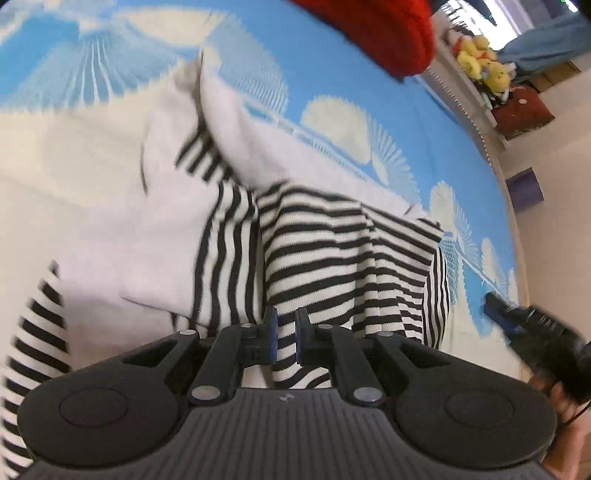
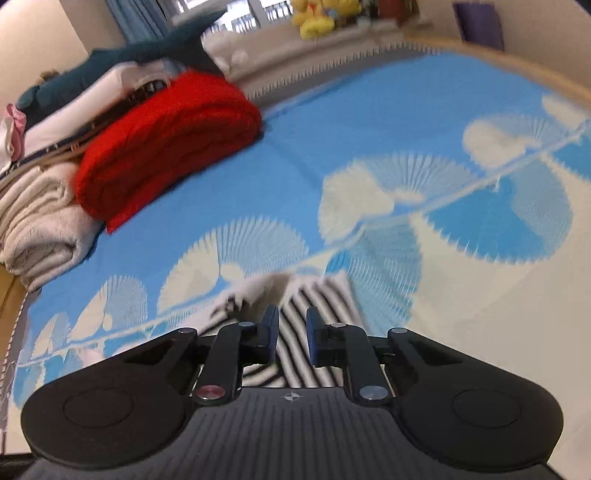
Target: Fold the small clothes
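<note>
Striped garment [image 1: 332, 266] on the bed [image 2: 369, 129], bunched toward 6 o'clock; left gripper [image 1: 286, 332] and right gripper [image 2: 291, 336], fingers narrow, each pinching cloth; lift evenly, keeping edges aligned

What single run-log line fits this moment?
step: folding | left gripper: shut on striped garment | right gripper: around striped fabric, grip unclear | surface: blue patterned bedspread | nearby: red folded knit

A blue-and-cream patterned bedspread [image 2: 369, 129] fills the room; a bright window [image 2: 240, 11] at twelve o'clock, cream wall [image 2: 37, 33] at ten.
</note>
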`<state>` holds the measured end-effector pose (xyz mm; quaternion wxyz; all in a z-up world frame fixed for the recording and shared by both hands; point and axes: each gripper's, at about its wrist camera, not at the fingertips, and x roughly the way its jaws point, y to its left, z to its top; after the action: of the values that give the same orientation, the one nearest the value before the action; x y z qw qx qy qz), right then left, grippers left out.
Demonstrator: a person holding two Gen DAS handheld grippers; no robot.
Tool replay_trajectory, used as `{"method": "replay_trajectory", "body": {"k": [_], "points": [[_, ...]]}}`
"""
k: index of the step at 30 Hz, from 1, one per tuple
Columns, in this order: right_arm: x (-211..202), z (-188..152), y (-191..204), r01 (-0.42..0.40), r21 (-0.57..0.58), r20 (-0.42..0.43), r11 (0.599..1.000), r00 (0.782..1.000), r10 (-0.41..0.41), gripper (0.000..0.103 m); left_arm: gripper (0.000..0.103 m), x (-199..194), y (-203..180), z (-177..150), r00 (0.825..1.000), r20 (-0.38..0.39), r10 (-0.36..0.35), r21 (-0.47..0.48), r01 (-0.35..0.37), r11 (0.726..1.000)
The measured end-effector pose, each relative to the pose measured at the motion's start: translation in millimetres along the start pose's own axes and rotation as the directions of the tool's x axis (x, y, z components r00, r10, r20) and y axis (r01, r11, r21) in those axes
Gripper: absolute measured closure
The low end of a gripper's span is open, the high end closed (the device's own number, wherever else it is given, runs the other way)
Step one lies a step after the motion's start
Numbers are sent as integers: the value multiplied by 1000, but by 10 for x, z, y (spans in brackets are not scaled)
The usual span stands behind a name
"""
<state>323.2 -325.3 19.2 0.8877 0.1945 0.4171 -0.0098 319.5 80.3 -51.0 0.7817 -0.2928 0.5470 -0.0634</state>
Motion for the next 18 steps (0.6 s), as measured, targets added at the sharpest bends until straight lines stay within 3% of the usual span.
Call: {"method": "replay_trajectory", "body": {"k": [3,7,8,9,10,12,15,18], "points": [[244,-133,56,-29,-19,-128,999,991,27,85,59,189,-113,23,999,-42,-18,4,18,1000],[554,-344,66,6,-33,-281,999,960,-15,85,57,263,41,-42,997,-72,14,30,-12,999],[610,-380,59,12,-24,-300,1000,954,-18,85,58,292,46,-52,997,-77,16,29,-14,999],[664,-429,61,14,-16,-314,1000,949,-18,85,65,343,48,-50,997,-80,15,30,-13,999],[697,-451,64,13,-12,-321,1000,947,-16,85,87,352,31,-52,997,-83,10,41,-7,999],[739,-481,93,5,-18,-324,1000,946,-10,86,102,352,-12,-13,997,-73,1,65,4,998],[686,-456,150,-42,-11,-296,999,954,37,100,102,67,-52,105,997,72,16,111,-24,994],[452,-329,146,-133,58,-191,989,971,142,102,102,-386,-119,247,960,278,18,159,-64,985]]}}
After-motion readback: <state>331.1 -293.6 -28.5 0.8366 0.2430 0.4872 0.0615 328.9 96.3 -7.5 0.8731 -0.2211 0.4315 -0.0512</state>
